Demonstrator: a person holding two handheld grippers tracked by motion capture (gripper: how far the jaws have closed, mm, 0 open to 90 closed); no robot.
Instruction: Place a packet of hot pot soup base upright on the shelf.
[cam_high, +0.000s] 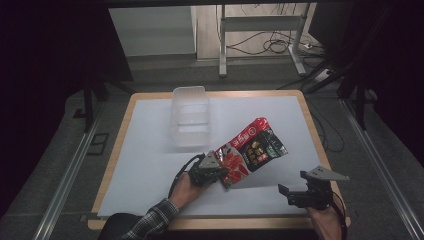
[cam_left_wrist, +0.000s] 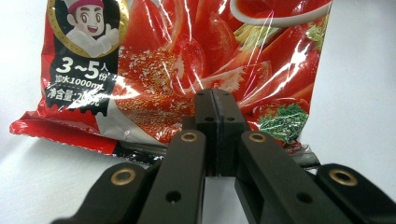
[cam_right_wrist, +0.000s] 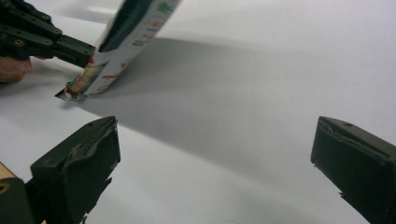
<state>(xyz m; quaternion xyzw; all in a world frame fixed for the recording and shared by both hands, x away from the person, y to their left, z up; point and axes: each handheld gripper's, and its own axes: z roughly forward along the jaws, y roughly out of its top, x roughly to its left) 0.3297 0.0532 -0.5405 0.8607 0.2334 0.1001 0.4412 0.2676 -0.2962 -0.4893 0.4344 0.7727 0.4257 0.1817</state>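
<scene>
Near the desk's (cam_high: 150, 150) front edge, the left tongs (cam_high: 216, 169) are clamped on the bottom edge of the red food packet (cam_high: 252, 147), holding it tilted above the white surface. The right tongs (cam_high: 290, 194) stand apart, gripping nothing, beside it.

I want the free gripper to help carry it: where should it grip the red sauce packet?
Probably the upper sealed edge of the red sauce packet, coming from the right with jaws wide. The left gripper already pinches the bottom seam, so the packet stands tilted up off the table, leaving that flat edge free toward the open right gripper.
</scene>
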